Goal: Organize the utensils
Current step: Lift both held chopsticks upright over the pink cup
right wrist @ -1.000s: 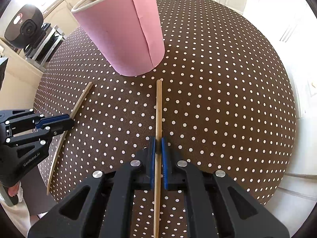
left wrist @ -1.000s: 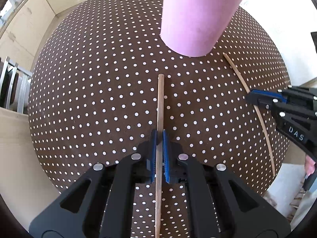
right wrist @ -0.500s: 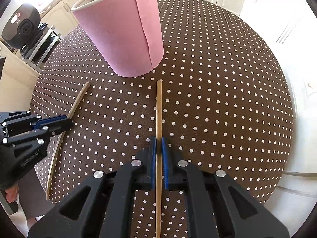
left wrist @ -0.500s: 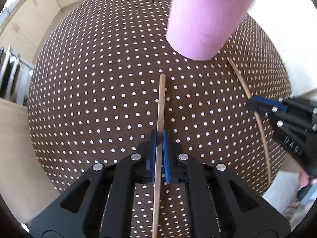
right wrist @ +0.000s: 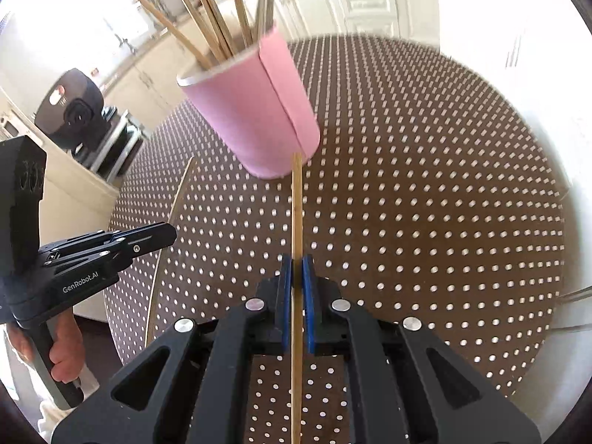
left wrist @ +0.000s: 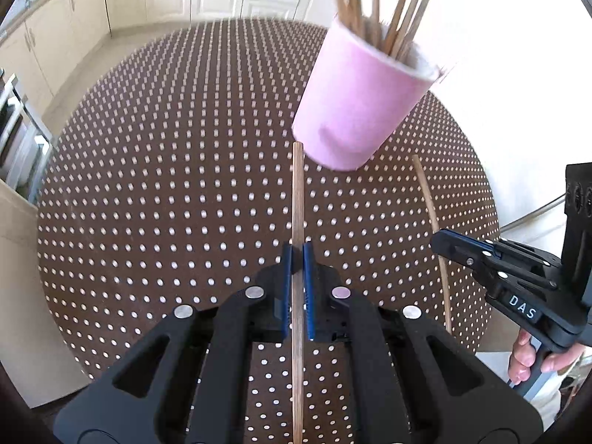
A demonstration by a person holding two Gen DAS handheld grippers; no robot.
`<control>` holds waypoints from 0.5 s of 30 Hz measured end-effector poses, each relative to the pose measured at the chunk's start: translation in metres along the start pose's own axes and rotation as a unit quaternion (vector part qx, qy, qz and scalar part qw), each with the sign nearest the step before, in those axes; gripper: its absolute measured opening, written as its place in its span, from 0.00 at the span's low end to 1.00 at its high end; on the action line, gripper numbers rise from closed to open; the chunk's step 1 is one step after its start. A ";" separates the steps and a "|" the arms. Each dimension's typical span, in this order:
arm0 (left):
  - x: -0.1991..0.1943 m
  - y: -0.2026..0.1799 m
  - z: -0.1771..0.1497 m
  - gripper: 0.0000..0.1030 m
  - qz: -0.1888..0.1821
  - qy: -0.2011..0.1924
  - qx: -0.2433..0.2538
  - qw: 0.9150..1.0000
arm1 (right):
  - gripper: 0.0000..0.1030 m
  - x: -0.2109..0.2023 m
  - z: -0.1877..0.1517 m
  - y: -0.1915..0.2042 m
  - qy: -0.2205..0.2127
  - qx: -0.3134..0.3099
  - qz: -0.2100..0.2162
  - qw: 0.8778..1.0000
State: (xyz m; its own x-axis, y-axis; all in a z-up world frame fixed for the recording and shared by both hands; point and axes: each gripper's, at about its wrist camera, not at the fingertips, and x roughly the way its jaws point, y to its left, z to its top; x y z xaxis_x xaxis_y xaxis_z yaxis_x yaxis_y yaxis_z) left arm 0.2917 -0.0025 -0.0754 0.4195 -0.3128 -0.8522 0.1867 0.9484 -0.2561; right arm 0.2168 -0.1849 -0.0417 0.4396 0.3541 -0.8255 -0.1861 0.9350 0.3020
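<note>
Above the round table (left wrist: 155, 192) with its brown, white-dotted cloth, both tools are gripping one wooden chopstick each. In the left wrist view, the left tool (left wrist: 298, 255) is clamping its blue pads on the left chopstick (left wrist: 298, 199), which is running straight ahead between the fingers; its far tip is appearing just beside the base of the pink cup (left wrist: 355, 107). The pink cup is standing on the table and is holding a bundle of wooden sticks (left wrist: 373, 3) that are fanning out of its mouth. Off to the right in that view, the right tool (left wrist: 444, 242) is coming in from the side, pinching a second, thinner-looking stick that is slanting across the cloth, and the fingers of a hand (left wrist: 525, 355) are wrapping around its handle.

In the right wrist view, the right tool (right wrist: 297, 264) is closing tightly on the right chopstick (right wrist: 297, 207), whose far tip is overlapping the lower edge of the pink cup (right wrist: 259, 111). At the left of that view, the left tool (right wrist: 162, 235) is holding its chopstick (right wrist: 177, 199), and a hand (right wrist: 64, 351) is gripping the handle below. A black appliance (right wrist: 72, 111) is sitting on a counter beyond the table (right wrist: 425, 185).
</note>
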 end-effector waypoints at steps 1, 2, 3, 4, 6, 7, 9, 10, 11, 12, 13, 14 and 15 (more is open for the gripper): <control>-0.005 -0.001 0.000 0.07 0.002 -0.008 0.001 1.000 | 0.05 -0.003 -0.001 0.000 -0.008 -0.001 -0.001 1.000; -0.010 -0.001 -0.001 0.07 0.003 -0.015 0.003 1.000 | 0.05 -0.007 -0.002 0.000 -0.019 0.000 -0.002 1.000; -0.013 -0.001 -0.001 0.07 0.002 -0.019 0.004 1.000 | 0.05 -0.010 -0.002 0.001 -0.029 0.001 -0.001 1.000; -0.017 -0.001 -0.001 0.07 0.002 -0.027 0.005 1.000 | 0.05 -0.014 -0.003 0.001 -0.036 0.001 0.001 0.999; -0.023 -0.002 -0.002 0.07 0.003 -0.036 0.011 0.999 | 0.05 -0.020 -0.002 0.000 -0.051 0.002 0.004 0.999; -0.029 -0.004 -0.003 0.07 0.007 -0.045 0.016 0.999 | 0.05 -0.023 0.000 -0.002 -0.062 0.000 0.009 0.998; -0.044 -0.008 -0.005 0.07 0.014 -0.066 0.025 0.997 | 0.05 -0.031 0.002 -0.004 -0.083 0.003 0.019 0.996; -0.048 -0.008 -0.006 0.07 0.017 -0.075 0.028 0.997 | 0.05 -0.035 0.002 -0.005 -0.093 0.003 0.020 0.995; -0.050 -0.009 -0.007 0.07 0.019 -0.081 0.030 0.996 | 0.05 -0.039 0.002 -0.007 -0.106 0.003 0.021 0.994; -0.057 -0.009 -0.009 0.07 0.019 -0.091 0.033 0.995 | 0.05 -0.043 0.002 -0.007 -0.118 0.004 0.021 0.993; -0.061 -0.011 -0.009 0.06 0.019 -0.098 0.035 0.994 | 0.05 -0.047 0.001 -0.008 -0.129 0.003 0.020 0.991; -0.068 -0.013 -0.011 0.07 0.019 -0.106 0.036 0.993 | 0.05 -0.051 0.001 -0.008 -0.143 0.000 0.020 0.990; -0.073 -0.015 -0.010 0.07 0.019 -0.114 0.036 0.993 | 0.05 -0.056 0.002 -0.009 -0.157 0.001 0.022 0.987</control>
State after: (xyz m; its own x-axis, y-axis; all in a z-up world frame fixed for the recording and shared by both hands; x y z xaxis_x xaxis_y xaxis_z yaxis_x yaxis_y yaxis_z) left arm 0.2497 0.0067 -0.0139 0.6164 -0.2886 -0.7327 0.2262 0.9561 -0.1863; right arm 0.1956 -0.2128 0.0023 0.6824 0.3828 -0.6228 -0.2090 0.9186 0.3355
